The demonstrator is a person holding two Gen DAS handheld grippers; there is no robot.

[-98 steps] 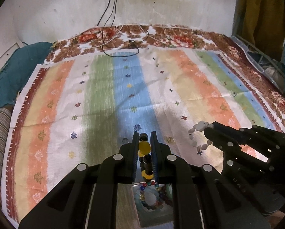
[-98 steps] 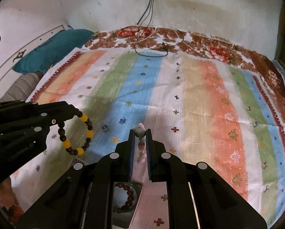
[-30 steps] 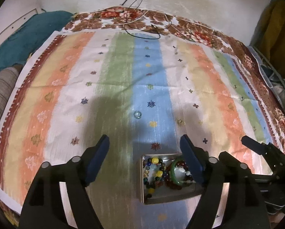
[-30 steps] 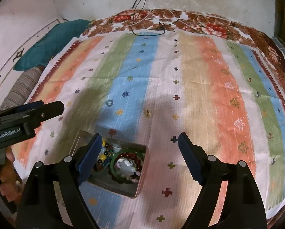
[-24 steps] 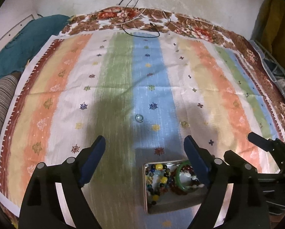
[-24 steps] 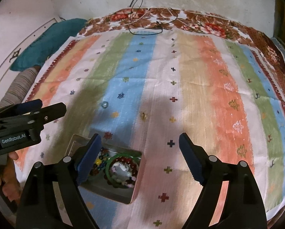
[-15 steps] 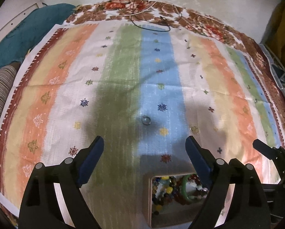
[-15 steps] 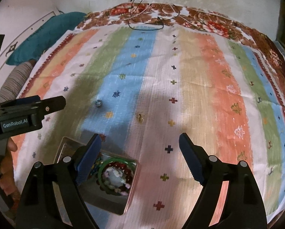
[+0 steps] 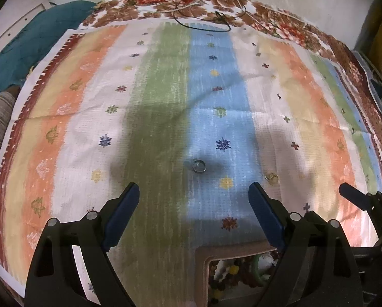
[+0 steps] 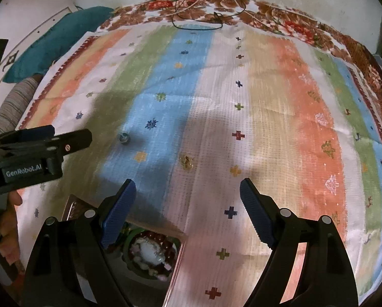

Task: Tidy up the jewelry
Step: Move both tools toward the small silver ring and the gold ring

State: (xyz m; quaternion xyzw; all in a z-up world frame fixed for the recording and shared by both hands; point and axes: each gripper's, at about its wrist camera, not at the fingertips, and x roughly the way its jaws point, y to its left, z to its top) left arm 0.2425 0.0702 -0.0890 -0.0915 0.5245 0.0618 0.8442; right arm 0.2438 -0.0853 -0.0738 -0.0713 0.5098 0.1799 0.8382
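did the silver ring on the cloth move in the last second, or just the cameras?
No. The silver ring sits just below the same dark blue flower print on the blue stripe as before; only the cameras shifted.

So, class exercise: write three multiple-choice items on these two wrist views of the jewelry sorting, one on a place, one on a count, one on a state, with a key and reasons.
1. The silver ring lies on which stripe of the cloth?
A. blue
B. orange
C. brown border

2. How many small pieces lie loose on the cloth, outside the tin?
A. none
B. two
C. five

3. The left gripper and right gripper are:
A. both shut on beads
B. one open, one shut
C. both open, holding nothing

Key: 1 A, it sits at the blue stripe's left edge; 2 B, the silver ring and a gold ring; 3 C, bare cloth shows between each pair of fingers.
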